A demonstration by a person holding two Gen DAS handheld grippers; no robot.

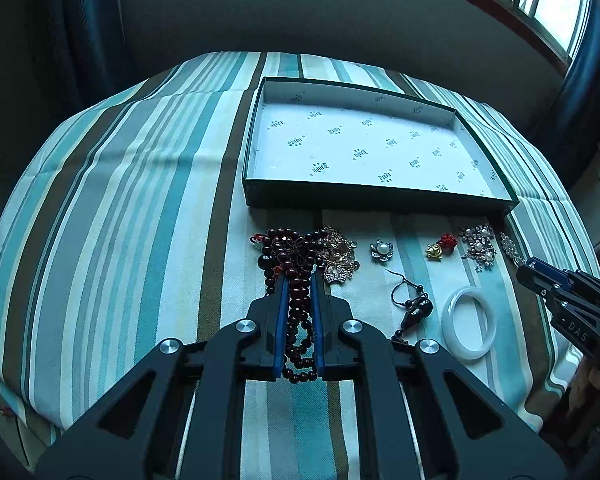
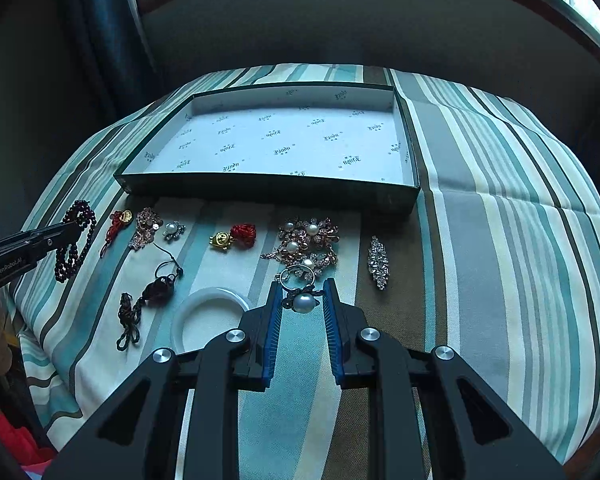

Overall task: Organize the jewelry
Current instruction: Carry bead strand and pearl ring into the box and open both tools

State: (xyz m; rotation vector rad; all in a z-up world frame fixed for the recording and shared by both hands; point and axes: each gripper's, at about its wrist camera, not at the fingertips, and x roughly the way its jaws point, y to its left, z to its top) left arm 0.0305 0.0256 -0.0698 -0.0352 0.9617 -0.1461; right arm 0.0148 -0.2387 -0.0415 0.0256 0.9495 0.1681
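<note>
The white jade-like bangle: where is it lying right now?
The white jade-like bangle lies flat on the striped cloth, near its front edge, between the dark teardrop pendant and the right gripper.

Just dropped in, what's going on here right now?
Jewelry lies in a row on the striped cloth in front of an empty open box. The left gripper straddles the dark red bead strand; whether it grips is unclear. The right gripper is open around a pearl ring. Nothing is in the box yet.
</note>
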